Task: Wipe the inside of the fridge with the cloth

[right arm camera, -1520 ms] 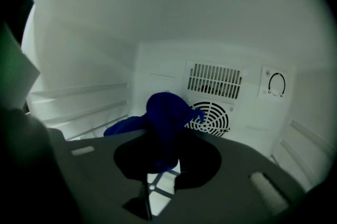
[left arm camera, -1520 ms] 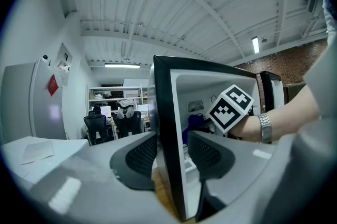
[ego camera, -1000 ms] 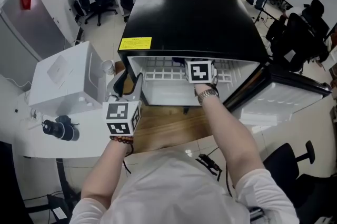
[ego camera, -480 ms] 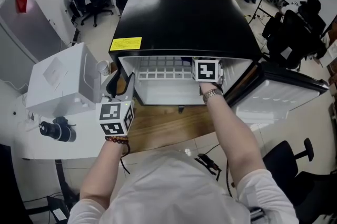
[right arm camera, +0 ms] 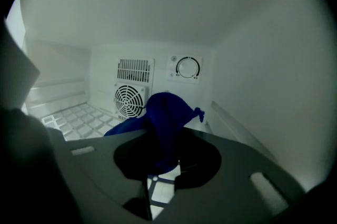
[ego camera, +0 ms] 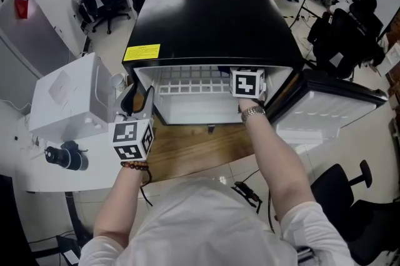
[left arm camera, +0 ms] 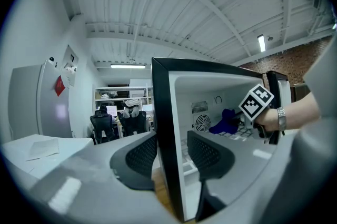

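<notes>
The black fridge [ego camera: 212, 21] fills the upper middle of the head view, its door [ego camera: 331, 112] swung open to the right. The right gripper [right arm camera: 163, 162] reaches inside at the right of the opening, its jaws clamped on the blue cloth [right arm camera: 166, 118]. The cloth bunches up over the wire shelf [right arm camera: 79, 120], in front of the round fan grille [right arm camera: 129, 101]. The left gripper [left arm camera: 171, 157] sits at centre left, jaws apart on either side of the fridge's left wall edge, empty
</notes>
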Tool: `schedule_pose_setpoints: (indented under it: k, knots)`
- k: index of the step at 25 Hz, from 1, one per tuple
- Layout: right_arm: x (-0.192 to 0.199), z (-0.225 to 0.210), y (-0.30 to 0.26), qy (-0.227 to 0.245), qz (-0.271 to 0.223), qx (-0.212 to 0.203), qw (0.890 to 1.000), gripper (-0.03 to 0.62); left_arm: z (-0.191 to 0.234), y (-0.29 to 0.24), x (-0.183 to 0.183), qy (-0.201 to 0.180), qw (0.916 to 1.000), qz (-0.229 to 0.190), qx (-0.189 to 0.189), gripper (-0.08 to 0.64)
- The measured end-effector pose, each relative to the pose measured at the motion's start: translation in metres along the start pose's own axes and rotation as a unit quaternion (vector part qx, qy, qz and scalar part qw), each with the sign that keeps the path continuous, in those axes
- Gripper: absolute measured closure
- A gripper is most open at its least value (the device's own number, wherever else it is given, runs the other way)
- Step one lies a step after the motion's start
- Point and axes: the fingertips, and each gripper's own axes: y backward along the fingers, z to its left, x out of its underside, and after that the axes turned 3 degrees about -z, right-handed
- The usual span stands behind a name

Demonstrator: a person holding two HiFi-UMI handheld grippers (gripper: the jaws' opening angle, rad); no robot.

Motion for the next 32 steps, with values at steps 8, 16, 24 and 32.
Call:
schedule_pose_setpoints:
  k: [8,16,24,32]
  knots:
    - [-0.009,-0.003,0.011,-0.002,-0.031,0.01,0.999,0.519,-0.001,0.001,-0.001,0.003,1.0,-0.001,0.004,0.38]
    - [-0.04,0.03,0.036,-0.031,-0.112,-0.052,0.992,0.52,-0.002,0.002,-0.001,0.007,0.9999,-0.006,0.01,0.38]
    - [-0.061,0.122,0.062,-0.052,-0.147,-0.178,0.972,0.518,-0.006,0.003,-0.002,0.005,0.9998,-0.008,0.015,0.38]
    - [-0.055,0.211,0.075,-0.062,-0.133,-0.27,0.952,0.518,-0.002,0.005,0.002,0.003,0.9998,-0.004,0.018,0.38]
